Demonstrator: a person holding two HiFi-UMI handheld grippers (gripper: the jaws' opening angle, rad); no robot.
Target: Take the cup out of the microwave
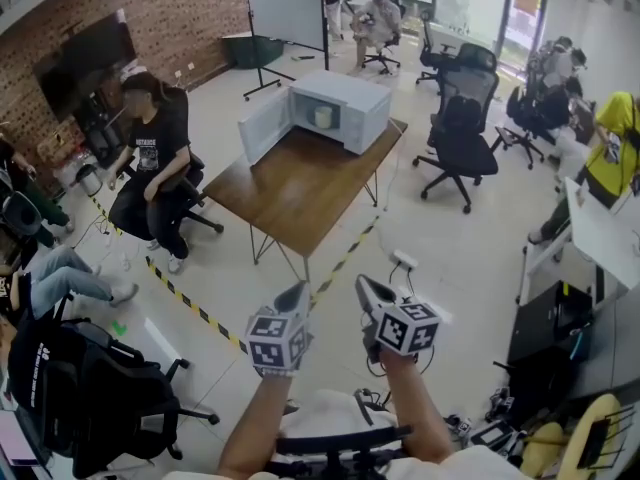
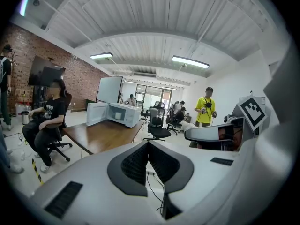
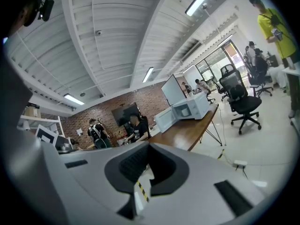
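I have both tongs up in front of me and well short of the brown wooden counter (image 1: 300, 183), over the pale floor off its near corner. The left tongs (image 1: 297, 291) are pressed tip to tip with nothing between them, as the left gripper view shows (image 2: 148, 143). The right tongs (image 1: 364, 284) look the same in their own view (image 3: 147, 147), tips together and empty. The two sit side by side, near each other but apart. The white box-shaped microwave (image 1: 345, 108) stands at the far end of the counter, and its door (image 1: 263, 125) is swung wide open towards the counter's left edge. The small pale cup (image 1: 323, 117) stands upright inside the open cavity, and I can also see it from the left gripper view (image 2: 117, 115). A person in a black shirt (image 1: 155, 158) sits off the counter's left side. A black office chair (image 1: 462, 128) stands off its right side. Yellow-and-black tape (image 1: 190, 303) runs along the floor between me and the counter.
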